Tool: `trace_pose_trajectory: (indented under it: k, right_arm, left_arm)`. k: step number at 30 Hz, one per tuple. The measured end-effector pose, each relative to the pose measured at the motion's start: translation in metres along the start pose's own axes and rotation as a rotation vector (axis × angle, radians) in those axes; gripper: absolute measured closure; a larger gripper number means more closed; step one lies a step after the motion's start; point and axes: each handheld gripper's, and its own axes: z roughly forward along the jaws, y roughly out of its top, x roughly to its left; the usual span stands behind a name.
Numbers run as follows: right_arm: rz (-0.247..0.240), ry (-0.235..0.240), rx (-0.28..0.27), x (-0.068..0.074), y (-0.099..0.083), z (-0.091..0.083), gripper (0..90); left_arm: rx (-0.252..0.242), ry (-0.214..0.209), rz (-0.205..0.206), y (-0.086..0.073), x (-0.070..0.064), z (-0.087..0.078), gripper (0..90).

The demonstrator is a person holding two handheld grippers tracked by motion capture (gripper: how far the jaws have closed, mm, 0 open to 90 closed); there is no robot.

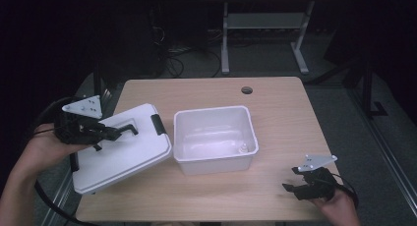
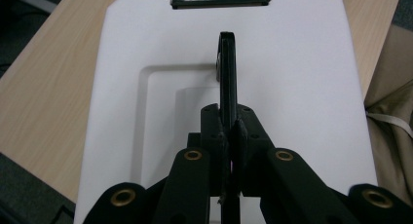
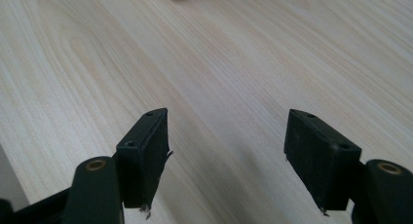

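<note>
The left gripper [image 1: 114,132] pinches the black handle [image 2: 227,73] of the white lid [image 1: 123,152], jaws pressed tight on either side of it. The lid sits at the table's [image 1: 285,123] left side, tilted, its near left corner overhanging the table edge and its right edge just beside the white bin [image 1: 215,137]; a black latch [image 1: 158,124] shows on the lid's far edge. The bin stands upright at the table's centre, open, with a small pale object [image 1: 242,148] inside near its right wall, too small to identify. The right gripper [image 1: 291,179] rests low over bare table at the near right, well apart from the bin, jaws spread wide and holding nothing.
</note>
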Motion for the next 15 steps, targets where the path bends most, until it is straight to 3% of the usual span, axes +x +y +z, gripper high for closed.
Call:
trace_pose_trajectory:
  k: [15]
  right_arm:
    - [0.010, 0.006, -0.005, -0.001, -0.001, -0.002, 32.2]
  left_arm:
    - [0.002, -0.042, 0.054, 0.040, 0.000, 0.014, 84.0]
